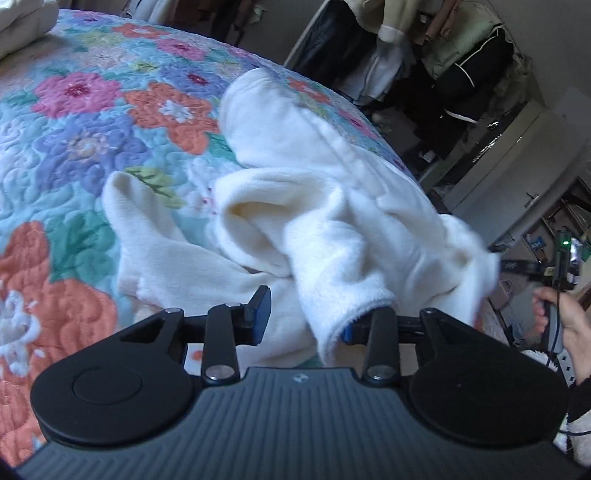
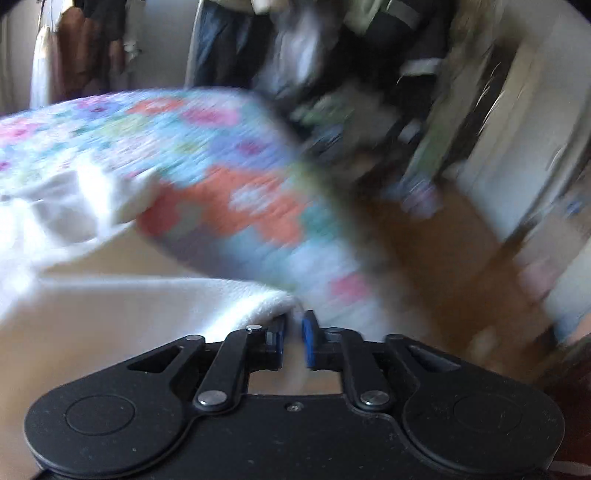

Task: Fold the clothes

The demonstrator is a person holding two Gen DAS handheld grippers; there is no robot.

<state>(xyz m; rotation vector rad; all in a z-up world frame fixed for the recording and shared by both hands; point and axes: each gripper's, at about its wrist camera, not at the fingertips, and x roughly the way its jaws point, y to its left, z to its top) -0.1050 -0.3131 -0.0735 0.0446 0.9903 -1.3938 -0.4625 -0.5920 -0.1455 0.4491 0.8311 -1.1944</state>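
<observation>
A cream fleece garment (image 1: 325,221) lies crumpled on the flowered quilt (image 1: 74,129), one sleeve stretched toward the bed's far edge. My left gripper (image 1: 306,319) stands open just over its near part. A cuff hangs over the right finger, and the left pad (image 1: 260,310) is bare with a gap beside it. In the blurred right wrist view the same garment (image 2: 110,314) fills the lower left. Its edge rests against the left finger of my right gripper (image 2: 294,339), whose blue pads stand a narrow gap apart and pinch nothing. A person's hand (image 1: 565,321) grips that tool at the right edge.
A folded cream cloth (image 1: 22,26) sits at the quilt's far left corner. Past the bed edge hang dark and pale clothes (image 1: 443,48), beside a white cabinet (image 1: 517,158). Wooden floor (image 2: 443,258) lies to the right of the bed.
</observation>
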